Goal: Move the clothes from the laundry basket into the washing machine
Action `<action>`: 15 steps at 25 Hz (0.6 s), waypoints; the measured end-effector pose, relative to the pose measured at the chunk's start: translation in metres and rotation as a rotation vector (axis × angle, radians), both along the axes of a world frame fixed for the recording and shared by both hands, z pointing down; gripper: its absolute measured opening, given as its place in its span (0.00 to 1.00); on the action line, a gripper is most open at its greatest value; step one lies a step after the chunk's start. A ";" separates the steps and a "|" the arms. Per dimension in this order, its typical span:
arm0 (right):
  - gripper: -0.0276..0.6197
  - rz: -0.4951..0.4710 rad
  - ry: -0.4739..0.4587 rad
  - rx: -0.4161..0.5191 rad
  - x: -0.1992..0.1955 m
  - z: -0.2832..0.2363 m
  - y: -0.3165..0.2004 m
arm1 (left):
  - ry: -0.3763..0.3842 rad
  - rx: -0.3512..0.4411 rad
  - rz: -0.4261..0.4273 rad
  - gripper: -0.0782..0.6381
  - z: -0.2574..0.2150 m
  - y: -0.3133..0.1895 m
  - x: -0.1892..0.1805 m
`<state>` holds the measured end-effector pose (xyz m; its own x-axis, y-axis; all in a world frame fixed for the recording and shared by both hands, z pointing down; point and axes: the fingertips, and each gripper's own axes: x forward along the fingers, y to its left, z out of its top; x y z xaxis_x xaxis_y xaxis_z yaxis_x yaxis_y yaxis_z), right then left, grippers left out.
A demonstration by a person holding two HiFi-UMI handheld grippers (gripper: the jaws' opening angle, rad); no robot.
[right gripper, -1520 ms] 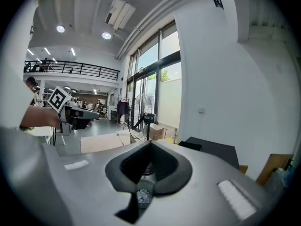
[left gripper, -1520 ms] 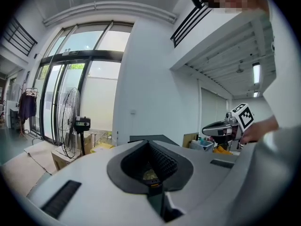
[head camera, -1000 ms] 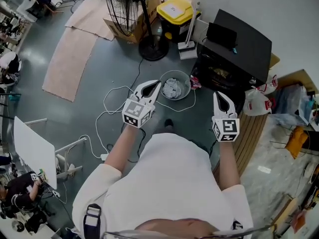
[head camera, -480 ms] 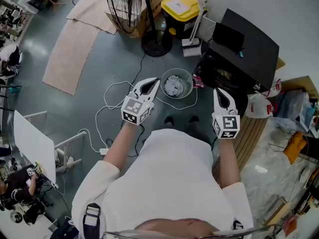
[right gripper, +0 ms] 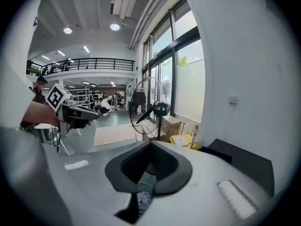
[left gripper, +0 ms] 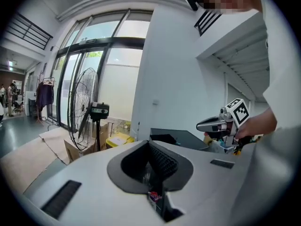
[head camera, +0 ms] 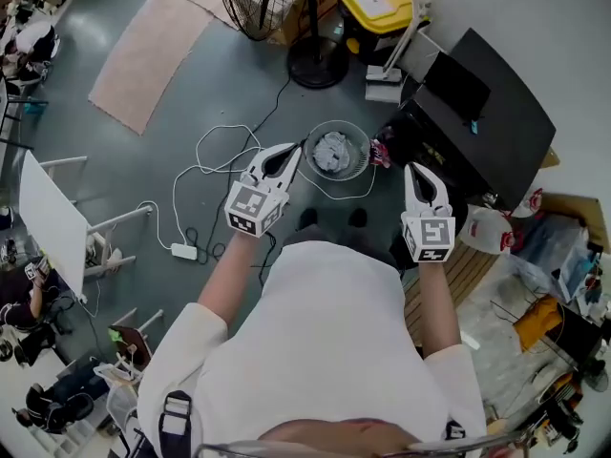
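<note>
Pale crumpled clothes (head camera: 332, 153) fill a round laundry basket (head camera: 364, 138) standing on the grey floor (head camera: 191, 103), just beside the black washing machine (head camera: 496, 103) at the right; none of the clothes are in either gripper. Left gripper (head camera: 294, 151): held above the floor, tips near the basket's left rim, jaws closed together with nothing between them. Right gripper (head camera: 418, 170): held by the front of the washing machine, jaws likewise pressed together and empty. The two grippers are about side by side and well apart, in front of a person in a white shirt (head camera: 325, 351). Other items on the floor: white power strip (head camera: 181, 252); standing fan (head camera: 316, 63); yellow-lidded bin (head camera: 380, 0); beige mat (head camera: 148, 51).
</note>
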<state>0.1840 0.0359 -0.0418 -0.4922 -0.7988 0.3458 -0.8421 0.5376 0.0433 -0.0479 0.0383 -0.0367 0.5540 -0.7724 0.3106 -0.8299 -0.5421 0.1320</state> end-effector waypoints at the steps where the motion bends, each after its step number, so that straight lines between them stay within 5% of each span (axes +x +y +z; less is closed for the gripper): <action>1: 0.06 -0.019 0.001 -0.010 0.003 0.004 -0.005 | 0.001 -0.008 -0.019 0.12 0.002 -0.001 0.004; 15: 0.06 -0.240 0.044 -0.150 0.006 0.077 -0.052 | -0.008 -0.111 -0.211 0.12 0.058 -0.008 0.025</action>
<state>0.1902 -0.0161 0.0353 -0.6434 -0.5995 0.4762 -0.6888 0.7247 -0.0182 -0.0225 0.0305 0.0212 0.3813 -0.8315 0.4040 -0.9244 -0.3393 0.1740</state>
